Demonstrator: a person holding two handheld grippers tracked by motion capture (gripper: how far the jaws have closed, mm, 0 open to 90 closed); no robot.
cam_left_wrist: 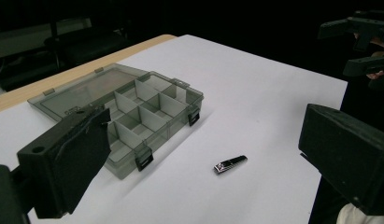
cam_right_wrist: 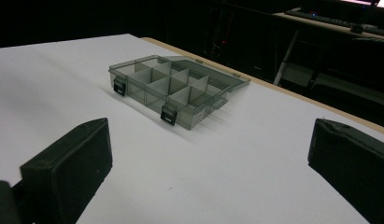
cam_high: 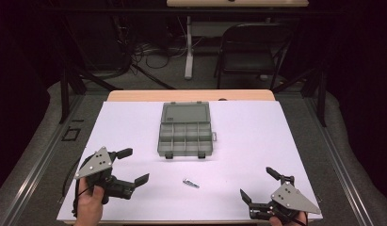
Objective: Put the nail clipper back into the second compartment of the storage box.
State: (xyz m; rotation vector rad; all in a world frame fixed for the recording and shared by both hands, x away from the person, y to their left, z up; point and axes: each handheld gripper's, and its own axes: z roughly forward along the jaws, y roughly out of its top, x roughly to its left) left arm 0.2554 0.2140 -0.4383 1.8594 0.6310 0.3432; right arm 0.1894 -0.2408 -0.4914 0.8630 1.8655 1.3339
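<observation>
A grey see-through compartment box (cam_high: 185,133) lies open in the middle of the white table, its lid folded back on the far side; its several cells look empty (cam_left_wrist: 133,116) (cam_right_wrist: 173,88). A small metal nail clipper (cam_high: 191,183) (cam_left_wrist: 230,164) lies on the table in front of the box. My left gripper (cam_high: 133,165) hovers at the near left, open, with nothing between its jaws. My right gripper (cam_high: 257,183) is at the near right corner, open and empty too; in the left gripper view it shows at the far right (cam_left_wrist: 362,46).
The white table top (cam_high: 257,136) has a wooden edge at the far side. Beyond it stand a dark folding chair (cam_high: 252,52), a table leg and cables on the floor. A person's hands hold both grippers at the near edge.
</observation>
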